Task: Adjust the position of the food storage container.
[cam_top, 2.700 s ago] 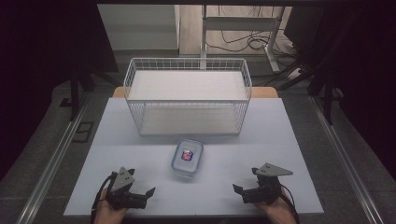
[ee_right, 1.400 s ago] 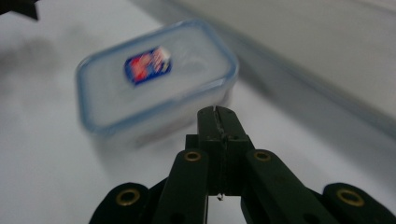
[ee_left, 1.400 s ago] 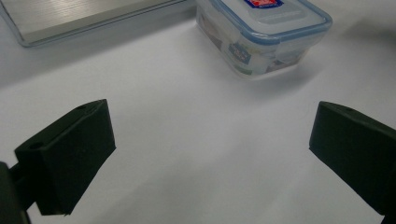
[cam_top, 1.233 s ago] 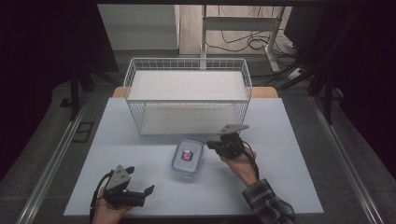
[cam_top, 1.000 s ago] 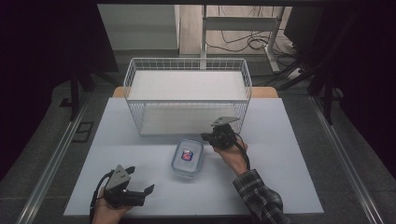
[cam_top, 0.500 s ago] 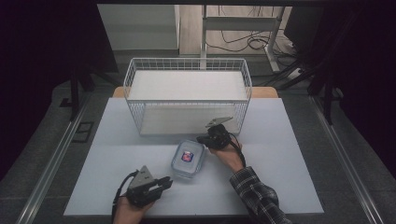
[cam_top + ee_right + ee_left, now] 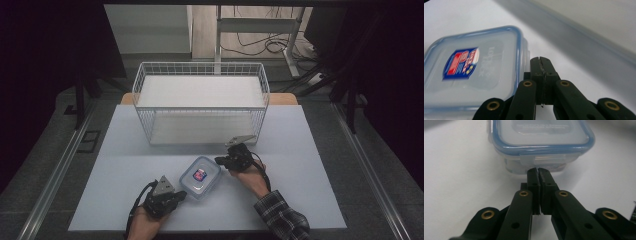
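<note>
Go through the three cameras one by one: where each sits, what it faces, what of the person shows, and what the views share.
High view: above the person's side, looking forward and down on the table and wire basket; forearms, hands, left claw and right claw show.
Left gripper view: rides the left claw, shut, facing the container's latch side.
Right gripper view: rides the right claw, shut, beside the labelled lid.
Shared: the container.

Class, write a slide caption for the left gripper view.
Shut left gripper meets the front latch of a blue-rimmed clear food container.
</note>
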The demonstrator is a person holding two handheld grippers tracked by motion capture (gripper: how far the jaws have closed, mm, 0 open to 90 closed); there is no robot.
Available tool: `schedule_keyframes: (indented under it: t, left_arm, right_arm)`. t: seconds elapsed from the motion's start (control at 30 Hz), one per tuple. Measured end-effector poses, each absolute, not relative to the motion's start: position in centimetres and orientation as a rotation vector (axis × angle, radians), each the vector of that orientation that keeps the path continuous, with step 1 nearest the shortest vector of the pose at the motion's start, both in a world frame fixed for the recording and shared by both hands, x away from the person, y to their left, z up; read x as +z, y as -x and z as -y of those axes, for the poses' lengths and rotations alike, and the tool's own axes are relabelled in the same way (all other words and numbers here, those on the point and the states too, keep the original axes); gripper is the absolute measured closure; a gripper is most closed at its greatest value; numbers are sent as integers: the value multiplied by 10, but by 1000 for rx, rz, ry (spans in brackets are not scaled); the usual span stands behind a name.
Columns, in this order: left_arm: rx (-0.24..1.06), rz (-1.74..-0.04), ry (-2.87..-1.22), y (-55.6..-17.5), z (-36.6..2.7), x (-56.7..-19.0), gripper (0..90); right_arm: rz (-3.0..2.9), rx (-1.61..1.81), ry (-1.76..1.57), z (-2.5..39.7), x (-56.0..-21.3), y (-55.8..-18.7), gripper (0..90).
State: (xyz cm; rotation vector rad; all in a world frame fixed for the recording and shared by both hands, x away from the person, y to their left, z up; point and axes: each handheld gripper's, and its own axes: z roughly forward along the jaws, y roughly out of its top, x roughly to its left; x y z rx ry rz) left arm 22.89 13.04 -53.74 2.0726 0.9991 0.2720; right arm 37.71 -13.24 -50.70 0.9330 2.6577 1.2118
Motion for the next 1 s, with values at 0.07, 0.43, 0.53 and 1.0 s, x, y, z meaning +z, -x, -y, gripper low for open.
schedule_keyframes:
  t: [0.07, 0.43, 0.53, 1.0]
  left_arm:
    - [271, -1001, -2073, -230, -131, -537, 886]
    - [278, -1026, -2054, -242, -135, -539, 887]
    - [277, -1032, -2047, -244, -136, -539, 894]
    - [232, -1010, -2059, -266, -137, -538, 900]
  right_arm:
    - [-2660, 1212, -929, 136, -507, -375, 893]
    - [-2665, 1213, -984, 163, -504, -342, 893]
    - [-2665, 1215, -990, 165, -503, -335, 893]
    - [-2622, 1239, -957, 174, -496, -295, 893]
